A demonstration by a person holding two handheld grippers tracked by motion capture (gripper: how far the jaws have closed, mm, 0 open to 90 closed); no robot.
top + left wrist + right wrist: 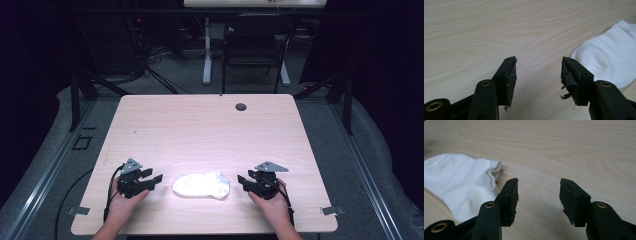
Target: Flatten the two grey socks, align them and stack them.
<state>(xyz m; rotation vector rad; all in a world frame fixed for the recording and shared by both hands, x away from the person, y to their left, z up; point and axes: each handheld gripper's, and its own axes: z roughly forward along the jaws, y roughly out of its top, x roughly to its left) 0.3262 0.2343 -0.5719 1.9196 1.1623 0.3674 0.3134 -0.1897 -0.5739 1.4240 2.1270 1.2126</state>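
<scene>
At the near edge of the surface (210,125), two hands come in from below, each with a hand-held gripper. The left hand-held gripper (152,176) rests low on the wood at the near left, its jaws spread apart with nothing between them; in the left gripper view (539,72) the gap shows bare wood grain, and the pad on one jaw looks frayed, with loose shreds hanging from it. The right hand-held gripper (243,180) sits at the near right, jaws likewise apart and empty, as the right gripper view (539,192) confirms. Between the two, near the front edge, lies a white sock (202,185), flat on the wood and touching neither gripper. Its rounded end lies just beside the left jaws (606,57), and its cuff, with a folded hem, lies just beside the right jaws (461,182). Farther back the wood is bare up to a small dark round hole (241,106) close to the far edge. Beyond it stand a black chair (252,50) and a white leg (207,50) on a grey floor (175,80), with cables (150,60) trailing at the left. No writing or label can be read anywhere.
</scene>
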